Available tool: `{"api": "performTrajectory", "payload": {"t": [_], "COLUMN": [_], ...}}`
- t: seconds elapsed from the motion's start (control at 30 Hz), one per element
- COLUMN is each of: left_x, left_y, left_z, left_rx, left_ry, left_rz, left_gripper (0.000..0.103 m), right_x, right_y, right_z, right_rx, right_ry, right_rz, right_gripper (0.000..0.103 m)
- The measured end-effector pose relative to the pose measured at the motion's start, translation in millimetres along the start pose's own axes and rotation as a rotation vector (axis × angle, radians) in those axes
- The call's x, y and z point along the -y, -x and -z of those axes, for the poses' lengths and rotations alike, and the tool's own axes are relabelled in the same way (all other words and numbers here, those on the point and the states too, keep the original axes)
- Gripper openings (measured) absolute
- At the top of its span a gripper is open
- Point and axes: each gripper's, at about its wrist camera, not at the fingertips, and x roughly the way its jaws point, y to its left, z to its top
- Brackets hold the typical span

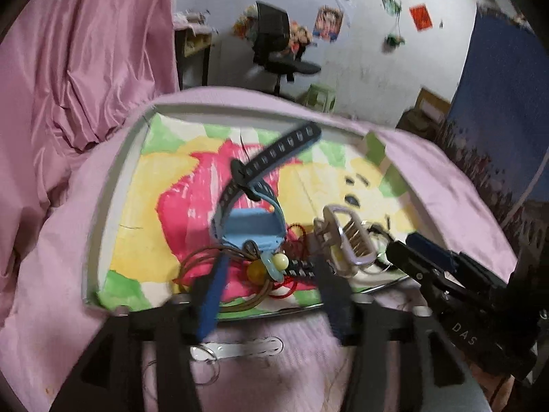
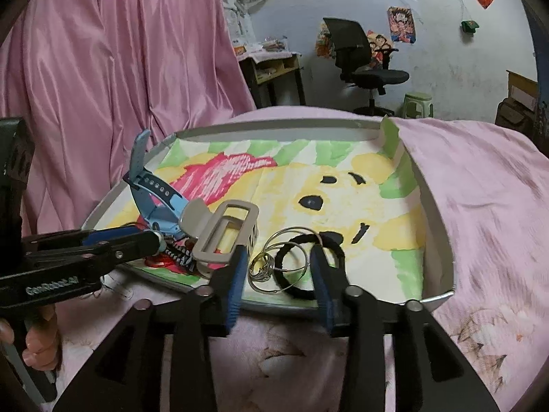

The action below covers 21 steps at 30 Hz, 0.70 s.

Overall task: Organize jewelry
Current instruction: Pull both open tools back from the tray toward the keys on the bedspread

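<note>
A shallow tray (image 1: pixel 103 206) (image 2: pixel 435 213) lined with a colourful bear drawing lies on a pink cloth. At its near edge lies a heap: a blue watch (image 1: pixel 254 226) (image 2: pixel 161 206) with a dark strap, a beige claw clip (image 1: pixel 346 237) (image 2: pixel 223 237), brown and red cords (image 1: pixel 202 257), yellow beads (image 1: pixel 271 264), metal rings (image 2: pixel 271 261) and a black hair tie (image 2: pixel 308 264). My left gripper (image 1: pixel 271 271) (image 2: pixel 156 237) is open, its fingers astride the beads and cords. My right gripper (image 2: pixel 278 257) (image 1: pixel 394 250) is open around the rings and hair tie.
A silver strip with a ring (image 1: pixel 236 346) lies on the cloth in front of the tray. Pink curtains (image 2: pixel 120 68) hang at the left. An office chair (image 2: pixel 363 58), a desk (image 2: pixel 274 68) and a green stool (image 2: pixel 418 103) stand behind.
</note>
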Motion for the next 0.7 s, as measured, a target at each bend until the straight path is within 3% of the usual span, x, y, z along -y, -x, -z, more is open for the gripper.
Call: {"api": "performTrajectory", "payload": {"t": [0.1, 0.2, 0.3, 0.43, 0.57, 0.7], "left_x": [-5, -7, -8, -8, -8, -9], "left_y": [16, 29, 45, 65, 85, 104], "left_z": [3, 7, 13, 22, 34, 47], "left_rx": [0.064, 0.112, 0.167, 0.234, 0.31, 0.377], "left_ry": [0.025, 0.033, 0.03, 0.027, 0.022, 0.006], "left_rz": [0.019, 0.024, 0.015, 0.002, -0.019, -0.041], "left_gripper": [0.058, 0.059, 0.073, 0.081, 0.098, 0.103], "right_x": [2, 2, 0, -5, -11, -18], "right_y": [15, 30, 49, 75, 96, 114], "right_z": [-1, -2, -1, 3, 9, 16], "right_rx": [0.051, 0.102, 0.162, 0.238, 0.295, 0.341], "right_ry": [-0.01, -0.013, -0.006, 0.01, 0.021, 0.035], "right_rz": [0.006, 0.013, 0.018, 0.026, 0.038, 0.039], "right_gripper": [0.038, 0.049, 0.059, 0.082, 0.101, 0.102]}}
